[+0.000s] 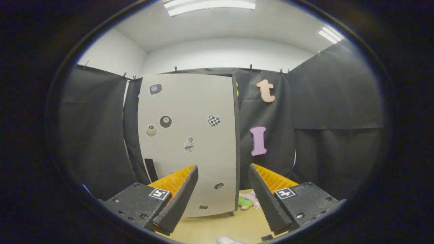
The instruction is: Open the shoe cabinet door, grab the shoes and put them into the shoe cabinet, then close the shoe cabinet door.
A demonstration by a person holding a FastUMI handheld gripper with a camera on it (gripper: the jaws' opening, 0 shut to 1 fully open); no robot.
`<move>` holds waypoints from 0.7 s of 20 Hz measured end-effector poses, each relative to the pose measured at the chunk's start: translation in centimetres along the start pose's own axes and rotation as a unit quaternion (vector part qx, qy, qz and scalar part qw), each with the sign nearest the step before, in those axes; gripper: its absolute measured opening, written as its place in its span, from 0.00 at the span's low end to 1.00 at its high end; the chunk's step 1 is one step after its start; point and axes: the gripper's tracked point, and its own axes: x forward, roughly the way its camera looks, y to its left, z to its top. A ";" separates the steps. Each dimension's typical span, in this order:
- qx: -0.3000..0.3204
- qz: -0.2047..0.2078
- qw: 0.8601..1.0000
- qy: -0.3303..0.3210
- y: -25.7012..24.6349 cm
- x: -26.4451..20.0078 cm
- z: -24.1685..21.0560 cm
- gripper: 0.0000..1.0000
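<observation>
Two black fingers (pixel 190 189) with orange backs stick out from the gripper (pixel 222 176), and they stand wide apart with nothing held between them. Just beyond them stands the shoe cabinet (pixel 188 142), a tall pale box with a dark edge down its right side. Its door (pixel 190 112) looks closed and flat, and it has small stickers on it, like two balls (pixel 165 121), a checkered heart (pixel 214 120) and a little dark patch near the top. A dark strip (pixel 151 169) sits low on the cabinet's left side, close to the left finger. The cabinet stands on a light wooden floor (pixel 217 227). On that floor, just right of the cabinet's bottom corner and between the two fingers, lies a small green and pink thing (pixel 248 200); it is too small to tell what it is. Something white (pixel 228 240) peeks in at the very bottom, near the fingers. Black cloth (pixel 332 112) hangs all around as walls, held by clips. Above it are white walls (pixel 223 54) and long bright ceiling lights (pixel 210 5).
</observation>
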 end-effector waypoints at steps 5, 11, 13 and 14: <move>-0.002 0.005 1.000 -0.001 0.9 -0.2 -0.2 0.98; -0.004 0.010 1.000 0.003 1.7 -0.1 -0.8 0.98; -0.001 0.010 1.000 0.003 1.6 -0.2 -0.8 0.98; 0.001 0.011 1.000 0.003 1.7 -0.3 -0.8 0.98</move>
